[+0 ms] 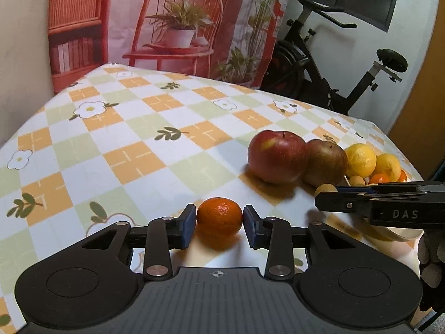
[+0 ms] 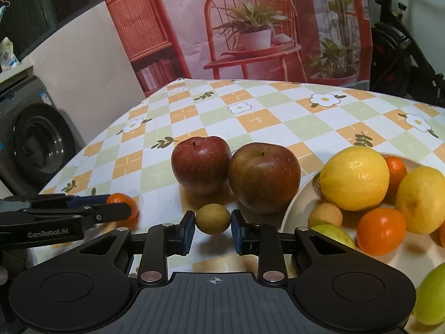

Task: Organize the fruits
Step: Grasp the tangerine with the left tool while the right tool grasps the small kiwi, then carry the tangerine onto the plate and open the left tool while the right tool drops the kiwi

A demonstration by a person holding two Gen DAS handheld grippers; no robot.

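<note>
Over on the left, the left tongs [image 1: 219, 222] are clamped on a small mandarin [image 1: 219, 217], blue pads touching both flanks, the fruit low over the checked worktop [image 1: 133, 128] and, by its shadow, barely off the cloth or resting on it. Moving right, 2 red apples [image 2: 200, 164] sit touching each other out on the cloth, already grouped as a pair. In front of them the right tongs [image 2: 212, 222] are shut on a small tan round fruit [image 2: 212, 218], pinched at its sides and held just ahead of the nearer apple. Further right, the cream plate [image 2: 294, 211] carries 2 lemons [image 2: 354, 178], more mandarins, another tan fruit and green fruit at the near edge. My read: this is the sorting step, with one piece in each hand being taken out of the mixed plate and laid out by kind. Next, each piece wants its own clear patch of worktop, set down gently before the tongs part, since both fruits are round and could roll towards the apples or off the near edge.
</note>
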